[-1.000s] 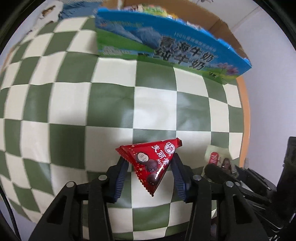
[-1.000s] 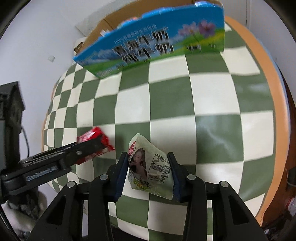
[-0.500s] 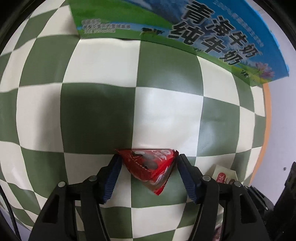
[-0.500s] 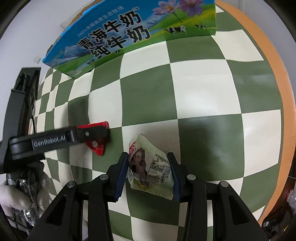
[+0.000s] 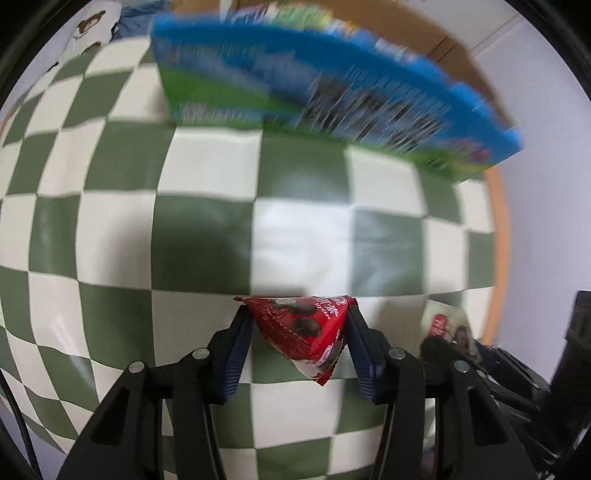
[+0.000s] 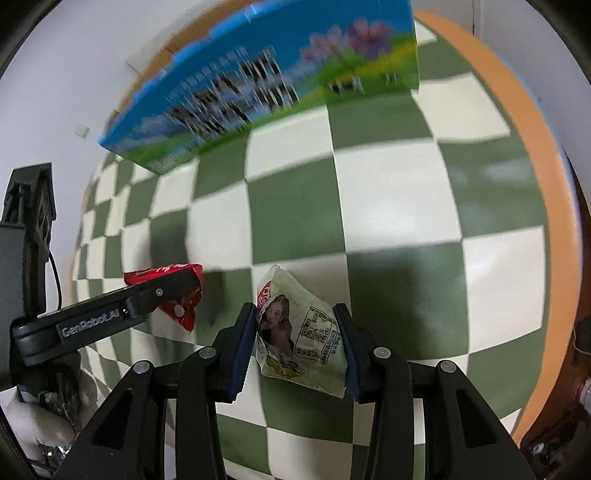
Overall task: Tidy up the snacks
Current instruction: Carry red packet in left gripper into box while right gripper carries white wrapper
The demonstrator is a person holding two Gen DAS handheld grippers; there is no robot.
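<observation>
A red triangular snack packet (image 5: 303, 332) hangs point-down between the blue pads of my left gripper (image 5: 297, 314), whose jaws are closing on it just above the checked cloth. In the right wrist view the same red packet (image 6: 181, 310) shows under the left gripper (image 6: 177, 288). My right gripper (image 6: 295, 310) is shut on a pale green snack packet (image 6: 306, 328) with a printed portrait, also seen at the right of the left view as the pale packet (image 5: 443, 321). A blue and green milk carton box (image 5: 332, 92) stands at the far side of the table.
A green and white checked cloth (image 5: 207, 229) covers the table, with an orange rim (image 6: 535, 147) along the right. Brown cardboard (image 5: 406, 26) rises behind the milk box (image 6: 258, 85). A gloved hand (image 6: 33, 417) holds the left tool at lower left.
The left gripper dipped close to the cloth and has drawn back up, and the red packet now sits with its top edge level. The right gripper keeps its pale packet and has shifted a little.
</observation>
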